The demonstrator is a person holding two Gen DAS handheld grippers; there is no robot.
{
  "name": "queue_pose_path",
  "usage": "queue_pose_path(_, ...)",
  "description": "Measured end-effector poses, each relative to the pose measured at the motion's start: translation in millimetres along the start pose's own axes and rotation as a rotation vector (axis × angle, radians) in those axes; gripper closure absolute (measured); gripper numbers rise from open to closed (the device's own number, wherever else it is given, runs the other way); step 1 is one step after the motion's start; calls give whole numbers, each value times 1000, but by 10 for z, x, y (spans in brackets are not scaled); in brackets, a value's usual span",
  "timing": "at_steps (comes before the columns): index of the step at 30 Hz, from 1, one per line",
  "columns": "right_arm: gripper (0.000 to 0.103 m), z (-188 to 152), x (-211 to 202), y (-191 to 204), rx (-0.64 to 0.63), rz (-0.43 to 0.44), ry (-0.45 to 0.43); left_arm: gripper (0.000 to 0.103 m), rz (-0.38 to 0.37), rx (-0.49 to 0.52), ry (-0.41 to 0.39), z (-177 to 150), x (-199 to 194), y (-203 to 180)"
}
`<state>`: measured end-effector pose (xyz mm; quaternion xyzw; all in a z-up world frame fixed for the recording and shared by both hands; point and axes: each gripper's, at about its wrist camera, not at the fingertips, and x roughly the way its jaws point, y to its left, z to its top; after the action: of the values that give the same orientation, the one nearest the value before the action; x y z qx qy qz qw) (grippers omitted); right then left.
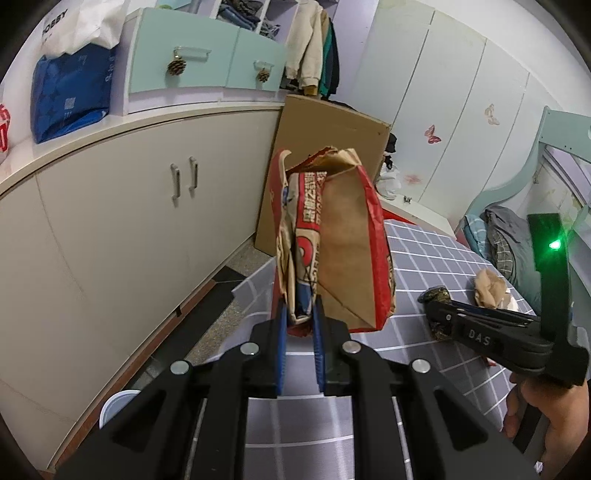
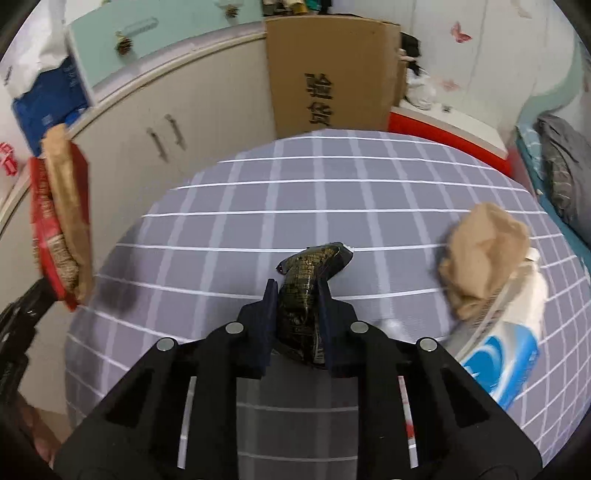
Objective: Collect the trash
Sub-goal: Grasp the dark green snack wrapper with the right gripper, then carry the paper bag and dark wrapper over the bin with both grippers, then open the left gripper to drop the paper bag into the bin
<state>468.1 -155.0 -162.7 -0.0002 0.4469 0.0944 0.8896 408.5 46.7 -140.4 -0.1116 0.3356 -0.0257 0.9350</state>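
where lettering can be made out, it is sparse: the right gripper's [image 1: 437,297] black body reads "das" in the left wrist view, a white bag [image 1: 81,26] on top of the cabinet shows "obby", and the tall cardboard sheet [image 2: 332,74] leaning by the cabinet carries two large black chinese characters. the red and brown paper bag [image 1: 332,240] bears red-and-white chinese print too crumpled to read.

the left gripper [image 1: 300,317] has its blue pads closed tight on the bottom edge of that paper bag, holding it upright in the air above the edge of the grey checked bedcover [image 2: 332,184]. the right gripper [image 2: 297,299] is pinched on a dark wrapper [image 2: 314,269] with fine gold print, too small to read, its far end at the cover's surface.

near the right side of the cover lie a crumpled brown paper wad [image 2: 484,254] and, touching it, a white and blue pack [image 2: 513,350]. a blue package [image 1: 70,96] sits on the cabinet top [image 1: 147,122], pinecones [image 1: 176,67] hang on the mint drawers.
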Motion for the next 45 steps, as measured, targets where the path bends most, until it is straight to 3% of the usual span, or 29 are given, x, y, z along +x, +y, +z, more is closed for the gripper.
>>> queue_pose_path(7,84,-77,-195,774,-99,150,-38,91,30,-49,-4,-54,-213,487)
queue_pose_path(13,84,-241,-393,1601,-202,278,-58,91,70,-124,12,-229,-558,1157)
queue_pose_path(18,84,-503,-382,2317,-287,355,-40,91,133,-184,38,-504,-801,1756)
queue_pose_path(24,84,-953,-140,2978,-328,403,7,91,201,-249,127,-941,-851,2370)
queue_pose_path(34,84,-1620,490,3361,-299,400,122,91,256,-336,333,-1756,-393,3063)
queue_pose_path(39,84,-1771,742,3385,-286,372,151,90,248,-359,384,-1927,-151,3175)
queue_pose_path(41,84,-1790,821,3361,-274,362,157,86,243,-375,378,-1940,-90,3185)
queue_pose_path(42,84,-1791,854,3351,-268,356,159,78,246,-383,370,-1953,-77,3208)
queue_pose_path(43,84,-1791,887,3349,-263,352,162,62,248,-394,370,-1980,-84,3223)
queue_pose_path(45,84,-1811,928,3324,-255,348,170,52,250,-405,371,-1970,-61,3257)
